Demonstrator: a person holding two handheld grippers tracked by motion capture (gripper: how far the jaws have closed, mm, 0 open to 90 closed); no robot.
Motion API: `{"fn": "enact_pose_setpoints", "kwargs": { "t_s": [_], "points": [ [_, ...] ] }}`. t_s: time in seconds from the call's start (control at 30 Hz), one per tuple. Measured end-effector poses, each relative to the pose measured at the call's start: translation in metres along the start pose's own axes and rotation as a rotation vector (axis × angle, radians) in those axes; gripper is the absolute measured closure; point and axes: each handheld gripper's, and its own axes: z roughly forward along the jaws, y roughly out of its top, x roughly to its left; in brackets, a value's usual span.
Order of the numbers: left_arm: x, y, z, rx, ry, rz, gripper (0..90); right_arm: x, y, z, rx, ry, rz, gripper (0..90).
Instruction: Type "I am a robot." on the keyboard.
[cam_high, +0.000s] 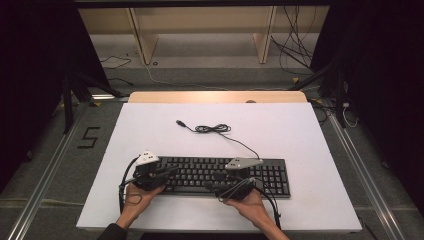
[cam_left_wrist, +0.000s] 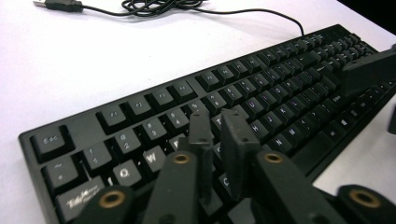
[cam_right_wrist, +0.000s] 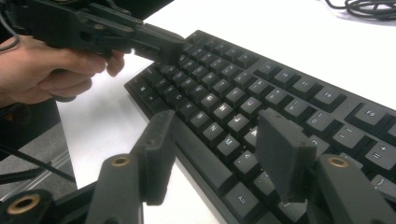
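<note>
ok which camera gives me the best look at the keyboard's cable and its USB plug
The high view: the whole cable runs from the keyboard through a tangle to the USB plug on the white table. The left gripper view catches plug and tangle cut off at its top edge; the right gripper view has just a corner of the tangle.

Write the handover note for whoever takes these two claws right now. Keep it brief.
Left claw: jaws nearly together, nothing between them, tips over the keyboard's left letter keys.
Right claw: jaws apart, empty, over the bottom rows near the keyboard's front edge.
Things: black keyboard lies flat on the white table, near the person's edge. Its cable runs back to a loose coil, USB plug lying free on the table.
Done: both claws brought to the keys.
Left: apparently pressing keys; which ones are already pressed cannot be told.
</note>
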Motion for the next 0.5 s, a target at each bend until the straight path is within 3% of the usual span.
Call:
{"fn": "enact_pose_setpoints", "kwargs": {
  "t_s": [0.13,0.5],
  "points": [
    [-0.002,0.004,0.009,0.015,-0.001,0.004,88.6,0.0,-0.001,-0.003,-0.005,-0.005,-0.006,44.1],
    [-0.001,0.009,0.025,0.076,0.007,0.017,88.9,0.001,-0.002,-0.007,-0.018,-0.011,-0.013,40.9]
  ]
}}
